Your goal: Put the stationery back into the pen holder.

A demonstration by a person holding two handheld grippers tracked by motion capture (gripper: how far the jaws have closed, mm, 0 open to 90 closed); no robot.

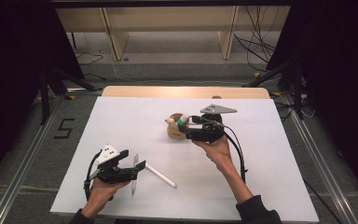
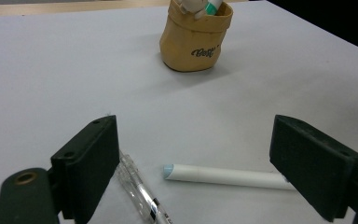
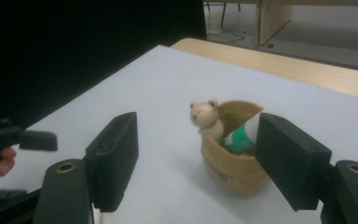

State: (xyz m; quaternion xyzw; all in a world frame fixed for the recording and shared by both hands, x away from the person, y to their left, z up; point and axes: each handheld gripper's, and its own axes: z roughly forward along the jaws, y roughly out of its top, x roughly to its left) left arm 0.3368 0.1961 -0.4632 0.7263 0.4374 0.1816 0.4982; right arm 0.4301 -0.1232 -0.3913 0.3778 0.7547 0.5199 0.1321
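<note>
A tan pouch-shaped pen holder (image 1: 174, 132) with a small bear figure (image 3: 204, 114) on its rim stands mid-table. A white marker with a green band (image 3: 239, 136) sticks out of it. My right gripper (image 1: 189, 129) is just to its right, pointing at it. Its jaws stand open with nothing between them, and the holder (image 3: 233, 175) sits a little beyond their tips. At the near left, my left gripper (image 1: 131, 165) is open and low over the table. A white marker (image 2: 228, 176) and a clear pen (image 2: 140, 189) lie flat just ahead of its jaws.
A white board (image 1: 121, 121) covers the table, with a strip of bare wood (image 1: 186, 92) along the far edge. Past the table are dark stands, cables and a wooden shelf. A "5" (image 1: 64, 128) is marked on the floor at left.
</note>
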